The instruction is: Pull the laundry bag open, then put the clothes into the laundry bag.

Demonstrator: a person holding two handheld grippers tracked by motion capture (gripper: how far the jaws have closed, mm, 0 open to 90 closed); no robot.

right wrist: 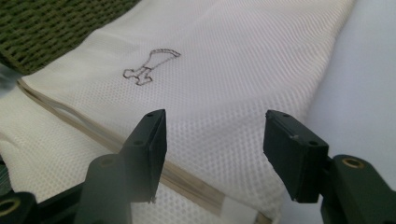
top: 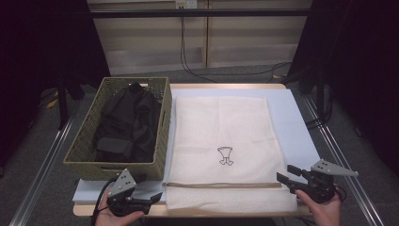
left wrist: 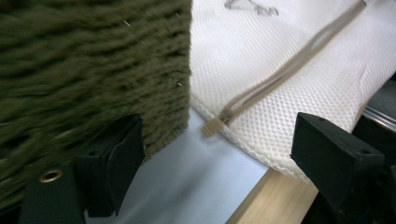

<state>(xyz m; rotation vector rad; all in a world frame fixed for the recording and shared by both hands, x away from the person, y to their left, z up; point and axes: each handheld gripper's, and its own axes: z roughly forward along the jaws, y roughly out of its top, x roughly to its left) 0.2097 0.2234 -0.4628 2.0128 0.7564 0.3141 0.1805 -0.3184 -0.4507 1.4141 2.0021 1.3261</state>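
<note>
The white mesh bag lay flat on the pale blue mat, in the middle of the table, with its near edge close to the person. A tan zipper ran across the bag near that edge, and it looked zipped up. Its little pull tab stuck out at the left end, just beside the basket. A small drawing sat in the middle of the bag.

The left gripper was at the bag's near left corner. Its jaws stood apart and held nothing. In the left gripper view the pull tab lay between the jaws but farther off, not touched. The right gripper was at the bag's near right corner. Its jaws were wide apart too, over the mesh, and they pinched nothing.

To the left of the bag sat a green woven basket with dark clothes inside, touching the bag's left side.

It looked like the bag had been laid out and was ready to be opened. The next move would likely be to pinch the small tab with the left gripper and hold the bag down with the right. The tab was thin and flat, so the jaws would need to come in low and careful.
</note>
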